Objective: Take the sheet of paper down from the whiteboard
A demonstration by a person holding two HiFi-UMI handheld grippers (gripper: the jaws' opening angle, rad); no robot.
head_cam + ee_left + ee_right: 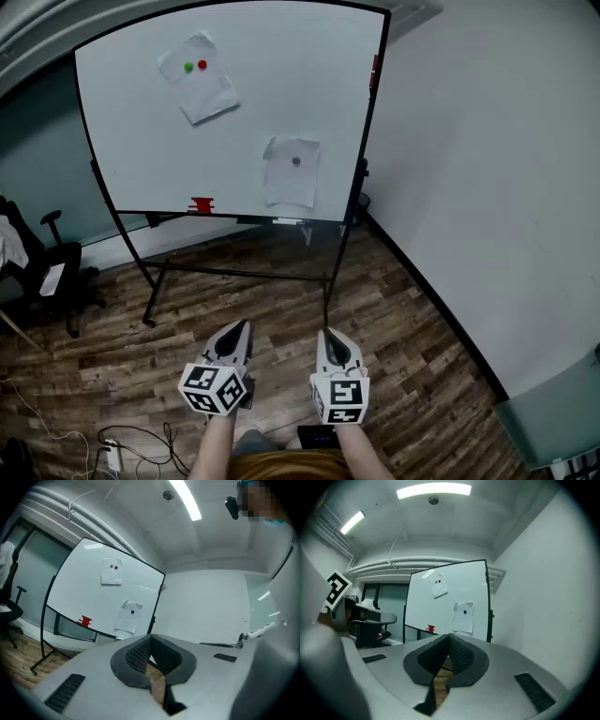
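The whiteboard is seen whole in the head view, standing on its frame over the wood floor, its right edge near the wall. A chair is cut off by the left border, and only part of it can be made out. The person's forearms are cut off at the bottom border.

Two sheets are seen on the board. The upper sheet is hung tilted near the top left and pinned by a green magnet and a red magnet side by side. The lower sheet is hung right of centre, just above the tray, and held by one dark magnet, which shows blue in the gripper views. A small red thing is seen on the tray; what it is cannot be told at this size.

Now the tools. The left gripper and the right gripper are held side by side low in the head view, pointed at the board and well apart from it. In each gripper view the jaws are pressed together at the tips, with nothing pinched between them and only floor seen through the slit behind. Neither sheet is touched.
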